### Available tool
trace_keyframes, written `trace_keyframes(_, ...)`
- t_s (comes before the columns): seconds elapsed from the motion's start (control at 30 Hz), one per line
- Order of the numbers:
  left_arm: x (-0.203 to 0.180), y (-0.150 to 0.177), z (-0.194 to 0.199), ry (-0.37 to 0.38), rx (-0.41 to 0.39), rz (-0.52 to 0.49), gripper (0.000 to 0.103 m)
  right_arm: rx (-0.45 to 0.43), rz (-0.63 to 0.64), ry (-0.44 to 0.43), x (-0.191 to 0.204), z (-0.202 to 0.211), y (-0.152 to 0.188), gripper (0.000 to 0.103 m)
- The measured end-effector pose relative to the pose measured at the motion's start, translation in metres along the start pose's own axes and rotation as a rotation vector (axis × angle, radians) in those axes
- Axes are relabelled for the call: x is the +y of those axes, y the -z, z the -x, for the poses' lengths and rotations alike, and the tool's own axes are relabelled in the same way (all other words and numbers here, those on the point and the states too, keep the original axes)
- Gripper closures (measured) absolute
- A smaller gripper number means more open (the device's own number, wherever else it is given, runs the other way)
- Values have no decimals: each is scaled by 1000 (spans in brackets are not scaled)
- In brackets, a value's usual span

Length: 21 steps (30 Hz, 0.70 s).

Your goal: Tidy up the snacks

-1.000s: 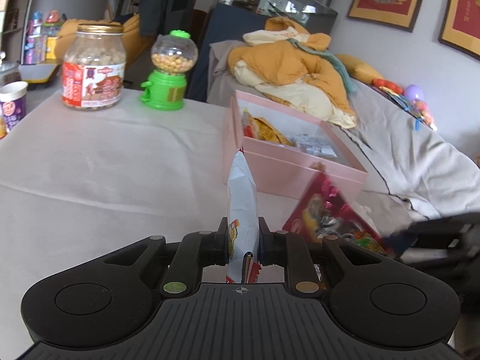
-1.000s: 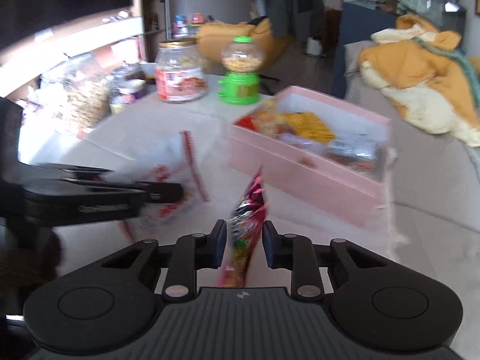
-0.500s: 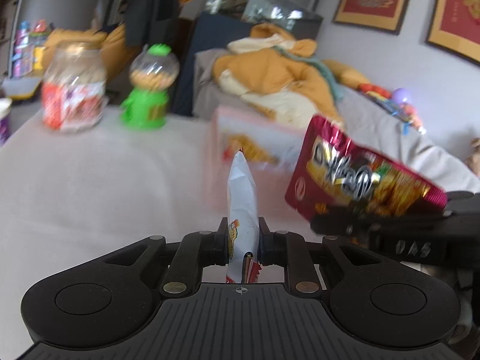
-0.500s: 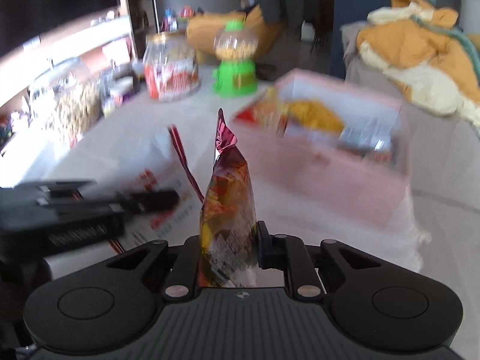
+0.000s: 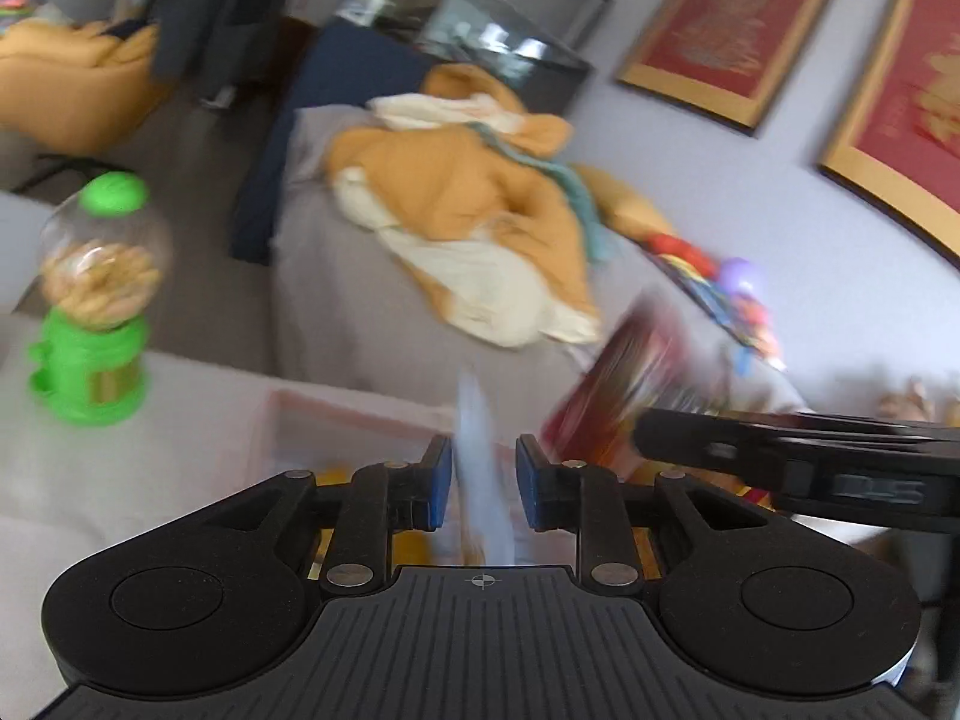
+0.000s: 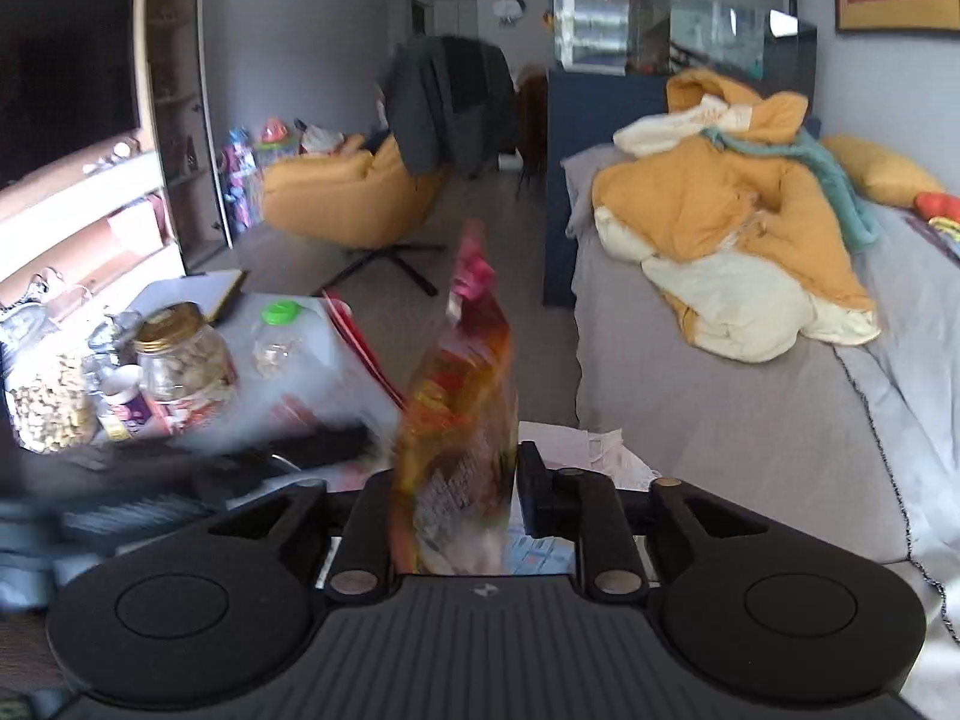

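Note:
My left gripper [image 5: 478, 483] is open above the pink box [image 5: 336, 414]. A white snack packet [image 5: 480, 468], blurred, stands loose between the parted jaws. My right gripper [image 6: 456, 504] is shut on a red and yellow snack bag [image 6: 462, 420] and holds it upright in the air. In the left wrist view that bag [image 5: 612, 396] and the right gripper's dark body [image 5: 798, 468] are at the right, over the box. In the right wrist view the left gripper's body [image 6: 198, 468] is a dark blur at the lower left, with the white packet [image 6: 336, 360] beside it.
A green candy dispenser [image 5: 96, 300] stands on the white table left of the box. Jars [image 6: 180, 360] of snacks crowd the table's left end. A grey bed with an orange quilt [image 6: 732, 228] lies behind. An orange chair [image 6: 354, 192] stands on the floor.
My left gripper has opened and let go of the white packet over the pink box. Both grippers have risen and tilted upward. The right gripper still holds the red bag.

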<state>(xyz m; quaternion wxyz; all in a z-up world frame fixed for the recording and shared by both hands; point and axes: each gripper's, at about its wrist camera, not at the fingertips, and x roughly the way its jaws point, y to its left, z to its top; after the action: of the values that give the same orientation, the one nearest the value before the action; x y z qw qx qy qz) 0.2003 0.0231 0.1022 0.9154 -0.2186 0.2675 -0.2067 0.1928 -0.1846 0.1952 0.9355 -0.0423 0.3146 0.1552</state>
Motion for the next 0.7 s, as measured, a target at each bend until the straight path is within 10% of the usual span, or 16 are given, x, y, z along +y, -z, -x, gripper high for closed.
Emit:
trace_keyframes(0.33, 34, 38, 73, -86, -63, -20, 76, -6, -41, -93, 6, -5, 35, 44)
trace_keyframes(0.7, -10, 173, 124, -375, 37, -247, 76, 119, -180, -1, 40, 8, 200, 33)
